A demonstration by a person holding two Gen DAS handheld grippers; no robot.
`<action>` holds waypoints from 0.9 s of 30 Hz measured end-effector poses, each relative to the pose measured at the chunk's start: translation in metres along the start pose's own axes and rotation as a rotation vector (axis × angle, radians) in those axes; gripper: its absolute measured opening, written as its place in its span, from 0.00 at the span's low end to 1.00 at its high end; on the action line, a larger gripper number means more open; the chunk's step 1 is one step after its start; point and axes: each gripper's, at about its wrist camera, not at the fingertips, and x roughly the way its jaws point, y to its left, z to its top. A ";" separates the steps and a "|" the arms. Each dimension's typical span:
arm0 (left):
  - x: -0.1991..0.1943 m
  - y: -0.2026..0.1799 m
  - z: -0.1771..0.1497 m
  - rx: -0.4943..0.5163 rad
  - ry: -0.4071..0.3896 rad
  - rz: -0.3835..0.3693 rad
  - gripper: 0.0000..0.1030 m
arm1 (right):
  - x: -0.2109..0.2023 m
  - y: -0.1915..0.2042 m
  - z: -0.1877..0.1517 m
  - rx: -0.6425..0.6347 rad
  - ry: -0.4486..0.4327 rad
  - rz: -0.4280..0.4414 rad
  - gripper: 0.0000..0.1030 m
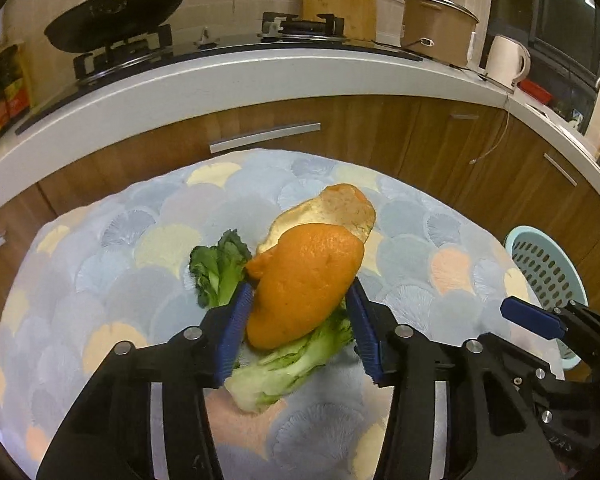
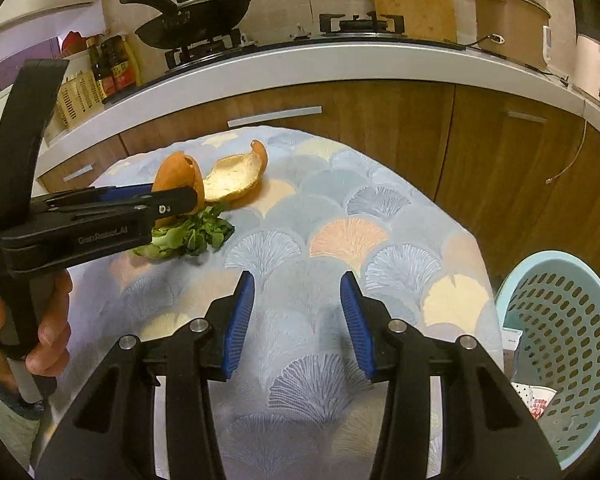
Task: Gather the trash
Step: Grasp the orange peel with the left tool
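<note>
left gripper [image 1: 300,308] clamps near orange peel [image 1: 304,288], over greens [image 1: 276,368] on cloth [image 1: 100,280] | second peel [image 1: 332,212] just behind, farther | right gripper [image 2: 298,312] wide, nothing held, nearer | basket [image 2: 560,320] right of table

The left gripper [image 2: 172,196] carries "GenRobot.AI" in pale letters along its black side. Bottle labels by the stove are too small to read.
</note>
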 end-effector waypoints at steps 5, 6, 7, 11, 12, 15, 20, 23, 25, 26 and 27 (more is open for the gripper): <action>-0.017 0.002 -0.005 -0.032 -0.007 -0.054 0.34 | -0.001 0.000 0.000 0.008 -0.003 -0.002 0.40; -0.019 0.002 -0.005 -0.041 -0.005 -0.061 0.31 | -0.002 0.000 0.000 0.011 -0.004 -0.002 0.40; -0.022 0.003 -0.007 -0.058 0.002 -0.075 0.27 | -0.002 -0.001 0.000 0.013 -0.005 -0.001 0.40; -0.032 0.007 -0.022 -0.109 0.018 -0.083 0.23 | -0.004 -0.003 -0.001 0.020 -0.004 0.007 0.40; -0.037 0.010 -0.028 -0.127 0.022 -0.085 0.22 | -0.005 -0.003 -0.001 0.020 -0.004 0.007 0.40; -0.049 0.019 -0.039 -0.178 0.024 -0.144 0.20 | -0.006 -0.002 -0.001 0.033 -0.002 0.025 0.40; -0.067 0.024 -0.052 -0.205 0.001 -0.174 0.20 | -0.013 0.009 -0.002 0.036 -0.006 0.064 0.40; -0.076 0.030 -0.058 -0.220 -0.032 -0.159 0.20 | -0.015 0.023 -0.003 0.007 0.001 0.076 0.40; -0.085 0.042 -0.066 -0.243 -0.054 -0.136 0.20 | -0.016 0.033 -0.004 -0.011 0.009 0.083 0.40; -0.089 0.047 -0.070 -0.245 -0.064 -0.112 0.20 | -0.015 0.041 -0.005 -0.021 0.020 0.093 0.40; -0.093 0.052 -0.074 -0.245 -0.073 -0.088 0.20 | -0.014 0.046 -0.006 -0.026 0.028 0.101 0.40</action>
